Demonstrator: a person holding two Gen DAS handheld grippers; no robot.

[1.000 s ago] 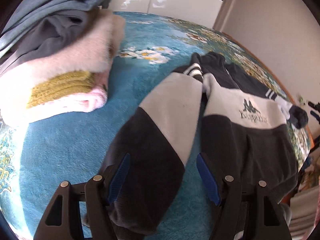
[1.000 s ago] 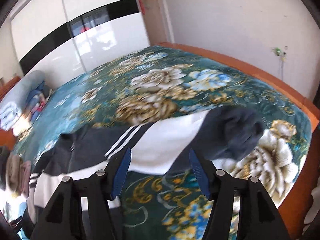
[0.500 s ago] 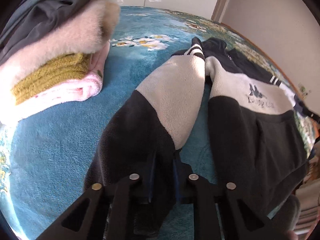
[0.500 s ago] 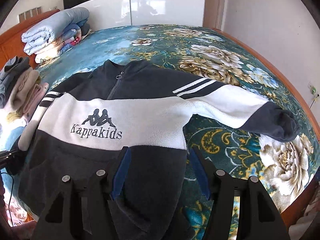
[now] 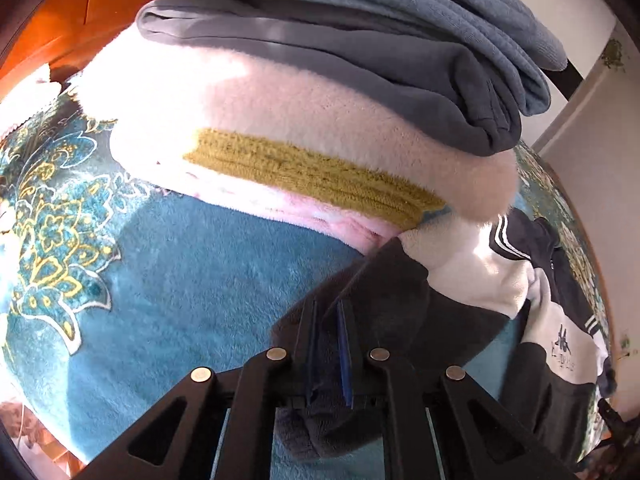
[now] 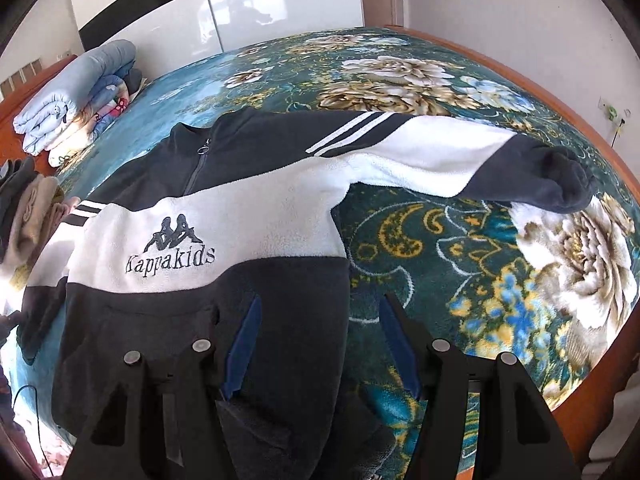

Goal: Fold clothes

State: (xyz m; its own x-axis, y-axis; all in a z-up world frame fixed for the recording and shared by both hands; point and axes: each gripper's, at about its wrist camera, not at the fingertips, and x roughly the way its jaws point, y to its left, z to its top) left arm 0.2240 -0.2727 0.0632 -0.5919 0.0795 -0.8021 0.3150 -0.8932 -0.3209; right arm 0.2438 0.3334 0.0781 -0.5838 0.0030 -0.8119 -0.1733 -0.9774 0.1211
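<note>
A black-and-white Kappakids fleece sweatshirt point(image 6: 224, 216) lies face up on the floral bedspread point(image 6: 460, 248), one sleeve point(image 6: 500, 164) stretched out to the right. My left gripper point(image 5: 329, 312) is shut on the dark cuff end of the other sleeve point(image 5: 392, 292) and holds it lifted close to a stack of folded clothes point(image 5: 320, 128). My right gripper point(image 6: 318, 312) is open, its jaws astride the sweatshirt's lower right hem corner point(image 6: 304, 320).
The stack of folded clothes holds blue, grey, cream, mustard and pink items; it also shows at the left edge of the right wrist view point(image 6: 28, 208). Rolled blankets point(image 6: 76, 96) lie at the far left. The bed's wooden edge point(image 6: 600, 152) runs along the right.
My left gripper closed on the sleeve cuff, then lifted it toward the folded stack. My right gripper swung from the far sleeve to the hem and stayed open.
</note>
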